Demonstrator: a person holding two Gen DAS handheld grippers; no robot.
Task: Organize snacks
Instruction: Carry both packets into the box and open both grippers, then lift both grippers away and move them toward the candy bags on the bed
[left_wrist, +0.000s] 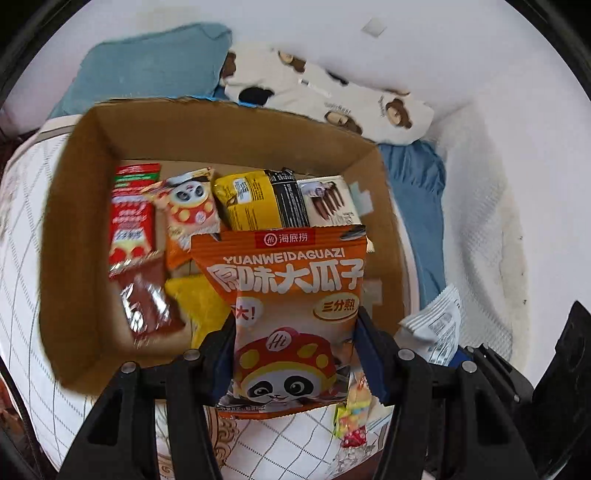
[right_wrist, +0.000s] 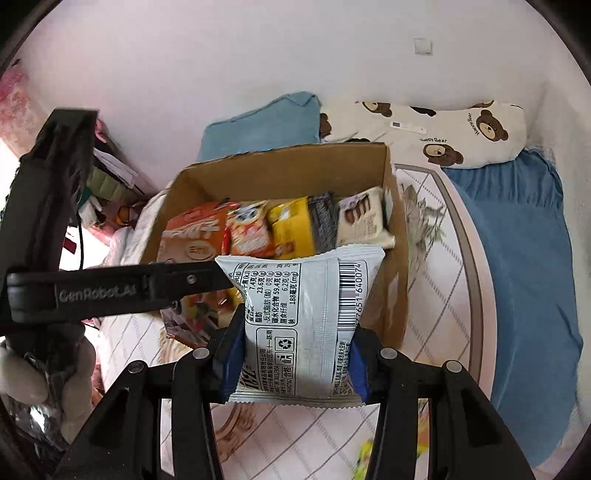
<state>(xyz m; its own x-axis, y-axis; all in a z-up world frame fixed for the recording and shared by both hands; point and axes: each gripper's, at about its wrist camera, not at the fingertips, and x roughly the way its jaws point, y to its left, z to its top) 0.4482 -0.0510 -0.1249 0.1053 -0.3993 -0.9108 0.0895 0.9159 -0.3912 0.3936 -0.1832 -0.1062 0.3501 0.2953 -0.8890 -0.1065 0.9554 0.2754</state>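
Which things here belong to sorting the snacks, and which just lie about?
Job: box; orange packet in left gripper; white packet in right gripper; boxed snacks.
Lying about: blue pillow; bear pillow; blue sheet.

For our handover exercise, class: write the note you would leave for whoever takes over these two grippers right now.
Left gripper: shut on the orange sunflower-seed packet, held over the near edge of the cardboard box.
Right gripper: shut on the white packet, back side showing, just short of the box.
Done: several snacks already lie in the box, including a red packet and a yellow-and-black packet.
Left: drop both held packets in, then collect the small colourful packet lying on the bedspread.
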